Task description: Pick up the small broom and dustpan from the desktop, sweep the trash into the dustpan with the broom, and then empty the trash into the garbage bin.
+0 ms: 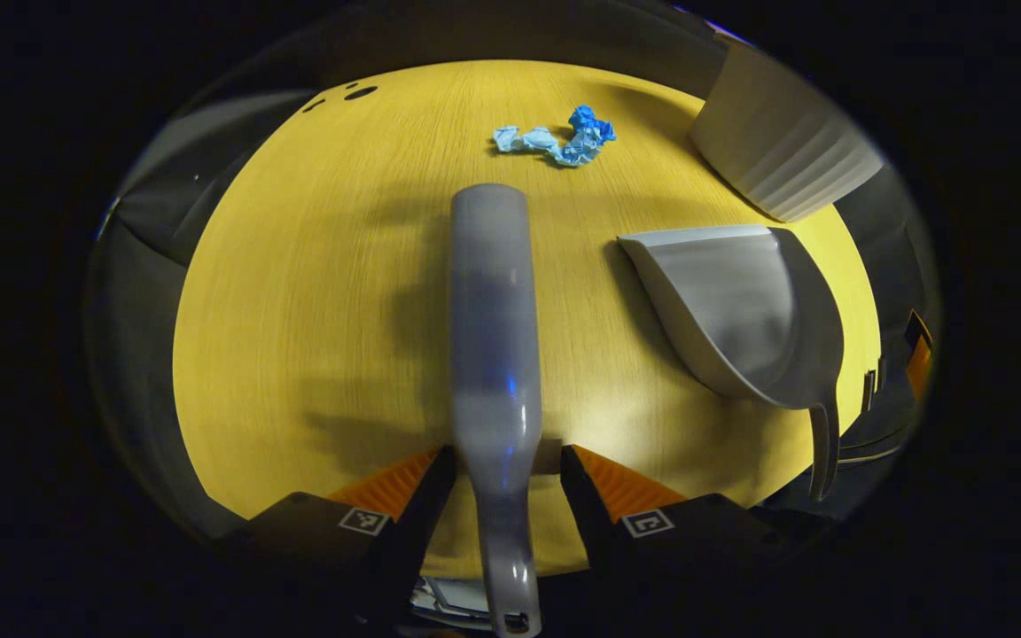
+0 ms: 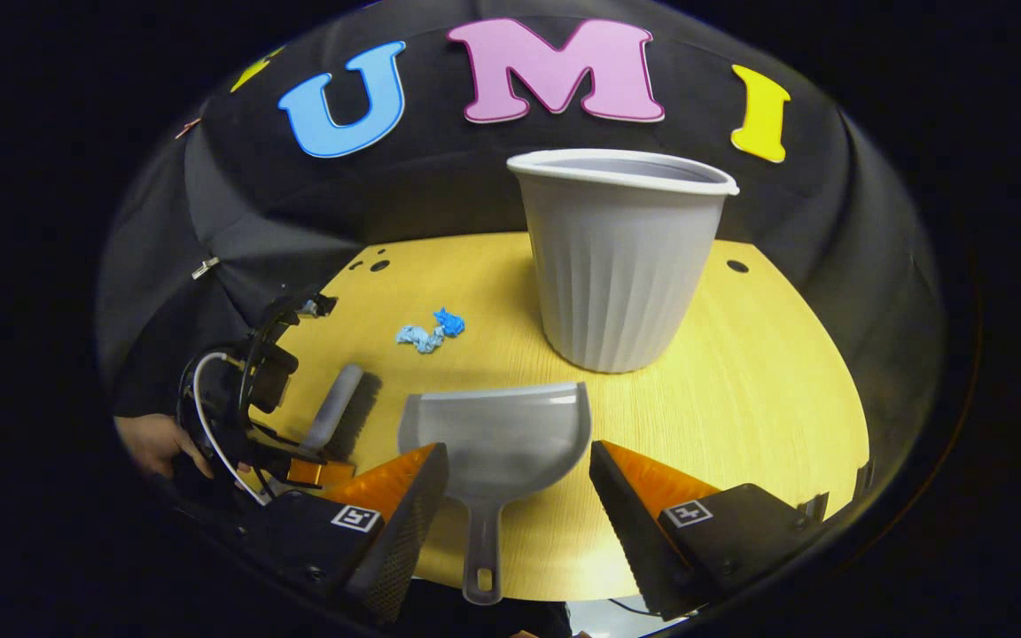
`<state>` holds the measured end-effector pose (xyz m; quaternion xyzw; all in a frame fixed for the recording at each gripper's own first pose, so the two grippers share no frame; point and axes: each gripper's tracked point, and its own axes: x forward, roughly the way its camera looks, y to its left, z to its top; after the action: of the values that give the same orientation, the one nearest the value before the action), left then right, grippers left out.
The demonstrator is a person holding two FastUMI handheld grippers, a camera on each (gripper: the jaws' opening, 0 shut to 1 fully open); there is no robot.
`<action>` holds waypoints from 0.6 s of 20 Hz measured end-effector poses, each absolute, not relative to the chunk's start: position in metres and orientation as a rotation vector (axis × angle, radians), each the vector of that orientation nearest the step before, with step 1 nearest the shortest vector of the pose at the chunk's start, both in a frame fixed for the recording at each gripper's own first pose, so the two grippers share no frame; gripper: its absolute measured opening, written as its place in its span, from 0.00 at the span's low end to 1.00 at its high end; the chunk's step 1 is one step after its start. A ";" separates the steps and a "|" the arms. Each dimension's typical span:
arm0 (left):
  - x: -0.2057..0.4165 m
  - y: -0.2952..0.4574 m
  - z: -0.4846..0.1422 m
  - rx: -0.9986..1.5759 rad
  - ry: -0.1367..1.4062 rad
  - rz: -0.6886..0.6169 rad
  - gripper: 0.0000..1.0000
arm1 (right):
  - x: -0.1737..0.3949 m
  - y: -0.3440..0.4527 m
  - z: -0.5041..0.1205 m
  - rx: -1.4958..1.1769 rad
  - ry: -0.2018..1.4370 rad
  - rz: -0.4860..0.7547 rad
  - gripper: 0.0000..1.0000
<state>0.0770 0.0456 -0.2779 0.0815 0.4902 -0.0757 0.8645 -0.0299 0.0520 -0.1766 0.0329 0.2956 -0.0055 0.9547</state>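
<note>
On the yellow desktop [image 2: 741, 372], the dustpan [image 2: 497, 439] lies flat — mouth toward the garbage bin [image 2: 621, 266], handle running back between the right gripper [image 2: 510, 483] fingers, which stand wide apart and hold nothing. The broom [image 1: 493, 337] points lengthwise toward the blue trash [image 1: 559, 140]; the left gripper [image 1: 506, 470] flanks its handle — whether it grips, cannot tell.

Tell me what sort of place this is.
Likely a staged recording booth, not a lived-in room: a black cloth wall closes in a yellow wooden desktop, bare but for the broom, dustpan, crumpled blue trash and a grey garbage bin.
</note>
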 end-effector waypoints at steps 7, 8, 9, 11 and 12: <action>0.078 0.048 -0.277 0.185 0.997 -0.137 0.35 | -0.040 0.072 -0.200 0.176 0.719 0.019 0.99; 0.079 0.047 -0.277 0.189 0.971 -0.153 0.31 | -0.042 0.076 -0.201 0.196 0.728 0.027 0.99; 0.079 0.046 -0.277 0.198 0.950 -0.170 0.29 | -0.044 0.077 -0.203 0.200 0.741 0.031 0.99; 0.079 0.048 -0.276 0.185 0.903 -0.197 0.31 | -0.048 0.078 -0.210 0.182 0.771 0.025 0.99; 0.077 0.048 -0.277 0.156 0.893 -0.205 0.26 | -0.049 0.079 -0.213 0.173 0.785 0.022 0.99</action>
<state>0.0770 0.0477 -0.2766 0.0751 0.4305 -0.0986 0.8940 -0.0489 0.0786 -0.2127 0.0844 0.3820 0.0108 0.9202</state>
